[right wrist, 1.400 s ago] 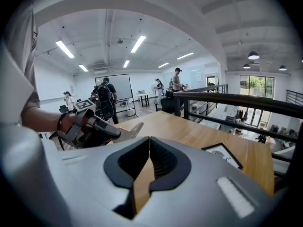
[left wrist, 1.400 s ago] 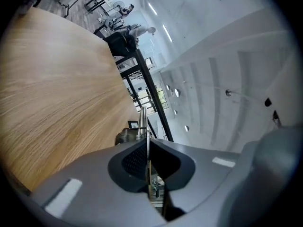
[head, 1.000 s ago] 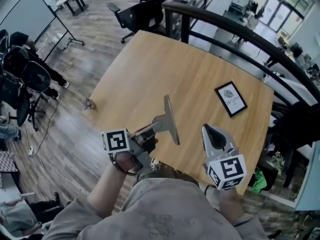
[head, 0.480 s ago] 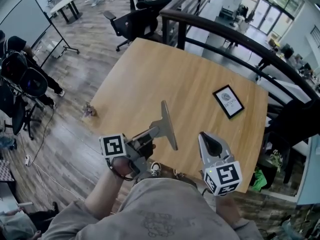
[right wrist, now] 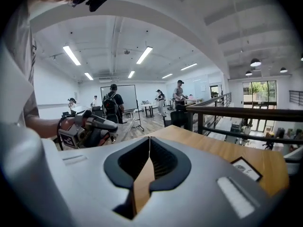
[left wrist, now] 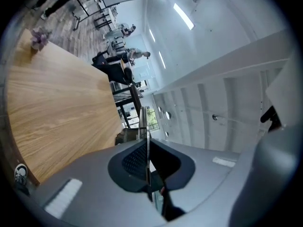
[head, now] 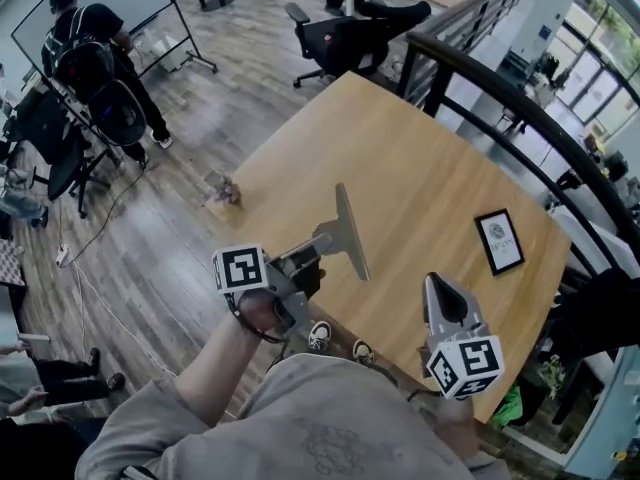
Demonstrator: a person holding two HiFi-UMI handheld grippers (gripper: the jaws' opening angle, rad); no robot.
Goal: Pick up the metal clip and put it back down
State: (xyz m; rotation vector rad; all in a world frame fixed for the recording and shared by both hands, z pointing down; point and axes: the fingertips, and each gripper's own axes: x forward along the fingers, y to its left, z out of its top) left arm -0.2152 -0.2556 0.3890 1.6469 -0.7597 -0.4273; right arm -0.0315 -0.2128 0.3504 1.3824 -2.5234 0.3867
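My left gripper hangs over the near part of the wooden table, rolled onto its side. Its jaws are shut on a thin metal clip, whose end sticks out past the pads in the left gripper view. In the head view the clip is too small to make out. My right gripper is over the table's near right edge. It is shut, with its pads meeting at the tips and nothing between them. The left gripper also shows in the right gripper view, off to the left.
A black-framed picture lies flat at the table's right. A small greyish object sits at the left corner. A dark railing curves behind the table, with office chairs beyond it and people standing at the far left.
The head view has swung, so the table sits differently in frame. My left gripper has drawn away from the framed picture, still shut on the clip. The right gripper stays shut.
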